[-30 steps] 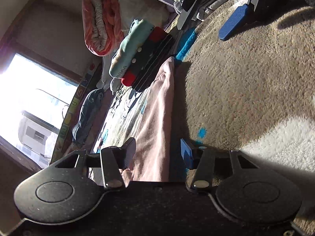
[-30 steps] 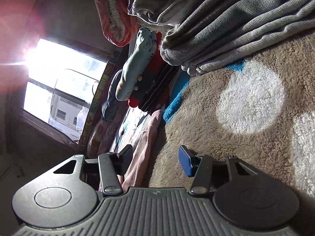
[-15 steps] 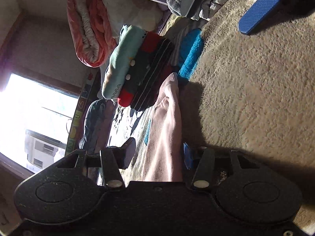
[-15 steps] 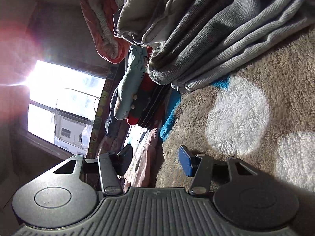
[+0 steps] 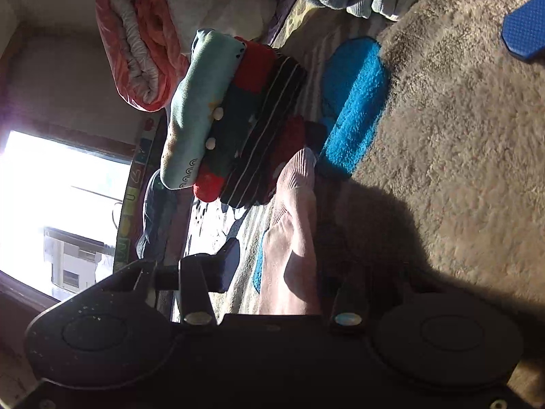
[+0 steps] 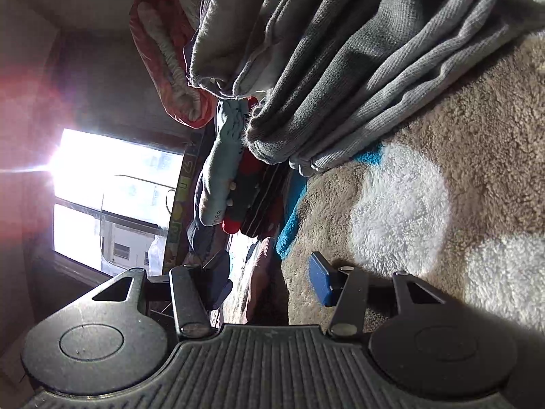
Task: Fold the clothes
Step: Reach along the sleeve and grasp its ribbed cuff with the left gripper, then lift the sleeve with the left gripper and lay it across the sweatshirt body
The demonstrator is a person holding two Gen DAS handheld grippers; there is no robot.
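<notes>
Left wrist view. Your left tool [image 5: 276, 266] straddles a ridge of the pink garment [image 5: 293, 235], which runs away from the lens toward the folded stack [image 5: 235, 119]. The jaws stand apart, one finger clear on the window side and the other lost in shadow against the cloth, so nothing is pinched yet; the gap is kept wide, it seems, to take in the whole thickness of the fold. The garment lies along the edge of the fuzzy blanket [image 5: 460, 136], probably so that its long edge serves as the fold line. A blue pad [image 5: 524, 27] of the other tool shows at the upper right, well apart. The stack sits beyond the garment, likely the place for finished pieces.

Right wrist view. Your right tool [image 6: 269, 279] is open and holds nothing. Its blue pad [image 6: 322, 283] rests near the blanket [image 6: 442, 156]; the pink garment [image 6: 262, 272] lies between the fingers but low and dim, untouched as far as can be told. A grey heap [image 6: 357, 68] hangs close above, presumably unfolded work. The window [image 6: 112, 197] glares from behind.
</notes>
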